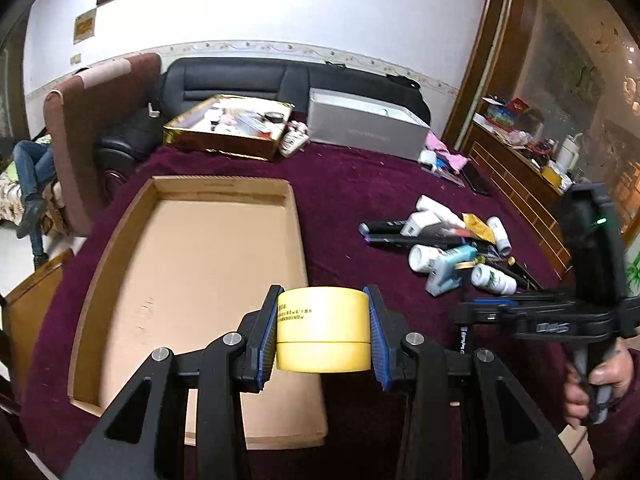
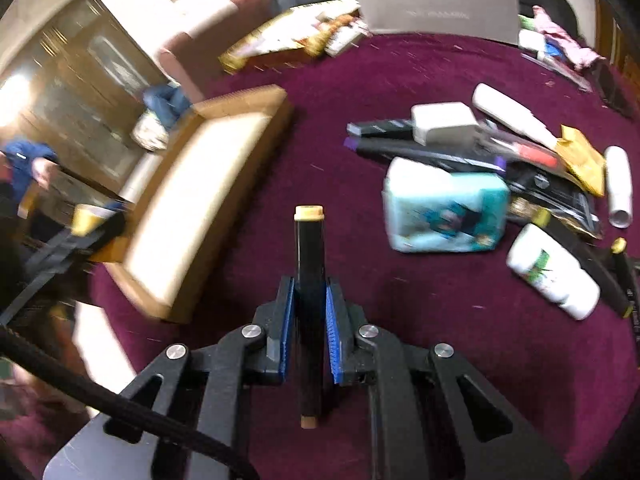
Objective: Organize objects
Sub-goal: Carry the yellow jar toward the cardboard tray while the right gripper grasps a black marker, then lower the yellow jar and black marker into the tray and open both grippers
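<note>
My left gripper [image 1: 323,330] is shut on a yellow tape roll [image 1: 322,328], held above the near right edge of a shallow cardboard tray [image 1: 116,248]. My right gripper [image 2: 311,324] is shut on a slim black marker with a tan cap [image 2: 309,240], lifted over the maroon cloth. That tray [image 2: 240,96] lies to its left. A heap of objects [image 1: 452,248] lies right of the tray: white bottles, black markers, a teal pack [image 2: 444,212]. The right gripper [image 1: 464,320] also shows at the right in the left wrist view, with the person's hand behind it.
A gold-rimmed tin [image 1: 228,132] with small items and a grey box [image 1: 368,128] stand at the table's far edge. Pink cloth and a phone lie at the far right. A brown chair [image 1: 88,128] and a dark sofa stand beyond.
</note>
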Action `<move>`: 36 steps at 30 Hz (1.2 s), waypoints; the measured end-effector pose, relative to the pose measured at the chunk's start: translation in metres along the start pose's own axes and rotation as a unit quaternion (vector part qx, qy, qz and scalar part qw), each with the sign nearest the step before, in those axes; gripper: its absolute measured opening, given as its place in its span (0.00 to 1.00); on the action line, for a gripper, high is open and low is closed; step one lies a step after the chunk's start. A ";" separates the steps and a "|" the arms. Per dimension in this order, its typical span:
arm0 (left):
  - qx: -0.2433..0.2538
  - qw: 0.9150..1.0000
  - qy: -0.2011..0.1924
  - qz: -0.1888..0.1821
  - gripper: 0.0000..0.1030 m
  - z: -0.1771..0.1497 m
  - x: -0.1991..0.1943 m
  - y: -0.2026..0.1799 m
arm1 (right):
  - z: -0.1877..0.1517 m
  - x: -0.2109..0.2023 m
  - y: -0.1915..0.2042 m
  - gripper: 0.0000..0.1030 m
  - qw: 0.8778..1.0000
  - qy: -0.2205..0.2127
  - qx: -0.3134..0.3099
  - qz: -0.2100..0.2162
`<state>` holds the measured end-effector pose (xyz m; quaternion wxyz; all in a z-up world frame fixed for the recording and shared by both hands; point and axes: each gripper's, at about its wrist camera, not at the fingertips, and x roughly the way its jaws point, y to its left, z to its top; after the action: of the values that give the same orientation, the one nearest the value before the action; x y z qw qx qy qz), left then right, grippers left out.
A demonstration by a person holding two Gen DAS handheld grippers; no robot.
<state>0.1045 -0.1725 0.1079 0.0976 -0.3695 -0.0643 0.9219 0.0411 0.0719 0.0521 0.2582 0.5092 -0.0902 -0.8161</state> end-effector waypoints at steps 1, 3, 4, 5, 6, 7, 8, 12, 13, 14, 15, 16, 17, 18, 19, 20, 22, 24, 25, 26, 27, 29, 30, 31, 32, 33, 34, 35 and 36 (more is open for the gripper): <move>-0.002 1.000 -0.002 0.003 0.34 0.003 -0.003 0.005 | 0.002 -0.002 0.005 0.12 1.000 -0.003 0.000 0.013; -0.003 1.000 -0.007 0.017 0.34 0.012 -0.008 0.014 | 0.014 -0.006 0.022 0.12 0.999 -0.006 -0.002 0.048; -0.003 1.000 -0.008 0.021 0.34 0.015 -0.009 0.018 | 0.018 -0.007 0.028 0.12 0.998 -0.007 -0.003 0.060; -0.002 1.000 -0.011 0.026 0.34 0.021 -0.009 0.023 | 0.025 -0.005 0.036 0.12 0.997 -0.007 -0.006 0.072; 0.000 0.999 -0.013 0.031 0.34 0.024 -0.009 0.025 | 0.032 0.000 0.047 0.12 0.997 -0.009 -0.010 0.078; 0.003 0.999 -0.014 0.041 0.34 0.030 -0.006 0.030 | 0.040 0.005 0.058 0.13 0.997 -0.011 -0.018 0.081; 0.003 0.999 -0.013 0.045 0.34 0.034 -0.003 0.035 | 0.047 0.010 0.068 0.13 0.996 -0.011 -0.023 0.082; -0.014 0.998 0.011 0.059 0.34 0.052 0.034 0.062 | 0.082 0.051 0.094 0.13 0.997 0.001 -0.032 0.067; -0.015 0.998 0.016 0.063 0.34 0.053 0.041 0.066 | 0.089 0.063 0.095 0.13 0.998 0.006 -0.031 0.058; -0.019 0.997 0.023 0.067 0.34 0.055 0.054 0.072 | 0.093 0.071 0.095 0.13 0.998 0.011 -0.029 0.052; -0.023 0.997 0.028 0.070 0.34 0.056 0.061 0.076 | 0.101 0.086 0.096 0.13 0.999 0.018 -0.023 0.041; -0.027 0.996 0.034 0.072 0.34 0.057 0.070 0.081 | 0.105 0.095 0.092 0.13 0.999 0.020 -0.020 0.032; -0.029 0.996 0.038 0.074 0.34 0.058 0.079 0.084 | 0.110 0.102 0.088 0.13 0.999 0.018 -0.015 0.026; -0.032 0.995 0.044 0.080 0.34 0.060 0.091 0.088 | 0.117 0.111 0.085 0.14 1.000 0.017 -0.004 0.023; -0.034 0.995 0.048 0.084 0.34 0.060 0.097 0.091 | 0.123 0.115 0.082 0.14 1.000 0.019 0.006 0.024; -0.036 0.994 0.052 0.086 0.33 0.061 0.104 0.093 | 0.128 0.121 0.077 0.14 0.999 0.024 0.016 0.026; -0.041 0.993 0.063 0.090 0.34 0.062 0.120 0.097 | 0.137 0.135 0.072 0.14 0.999 0.031 0.025 0.010; -0.046 0.992 0.069 0.098 0.33 0.063 0.135 0.102 | 0.144 0.150 0.068 0.13 0.999 0.042 0.028 -0.005; -0.046 0.991 0.073 0.107 0.33 0.063 0.141 0.104 | 0.146 0.159 0.065 0.13 0.998 0.048 0.034 -0.009; -0.047 0.990 0.073 0.111 0.33 0.062 0.146 0.105 | 0.148 0.161 0.063 0.13 0.998 0.050 0.037 -0.011; -0.048 0.990 0.075 0.114 0.33 0.062 0.148 0.106 | 0.148 0.164 0.061 0.13 0.998 0.052 0.041 -0.013; -0.049 0.989 0.075 0.121 0.33 0.062 0.153 0.106 | 0.150 0.169 0.057 0.13 0.997 0.051 0.045 -0.025; -0.046 0.988 0.074 0.127 0.33 0.063 0.153 0.105 | 0.151 0.170 0.056 0.13 0.997 0.049 0.047 -0.030; -0.039 0.987 0.070 0.140 0.34 0.063 0.155 0.102 | 0.152 0.171 0.054 0.13 0.997 0.045 0.047 -0.031; -0.033 0.986 0.068 0.148 0.34 0.064 0.157 0.101 | 0.152 0.171 0.053 0.13 0.997 0.042 0.049 -0.030; -0.020 0.984 0.065 0.164 0.34 0.064 0.158 0.097 | 0.152 0.170 0.052 0.13 0.998 0.038 0.050 -0.031; -0.012 0.982 0.065 0.176 0.35 0.065 0.159 0.095 | 0.151 0.169 0.053 0.13 0.998 0.033 0.048 -0.032; -0.008 0.981 0.067 0.183 0.36 0.066 0.162 0.093 | 0.150 0.166 0.055 0.14 0.998 0.029 0.046 -0.034; -0.004 0.979 0.072 0.190 0.38 0.066 0.164 0.092 | 0.149 0.163 0.057 0.16 0.998 0.024 0.043 -0.037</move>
<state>-0.0691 -0.2276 0.0280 -0.0760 -0.4406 0.0107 0.8944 -0.1282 -0.0774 0.0167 0.2078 0.5423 -0.0995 -0.8080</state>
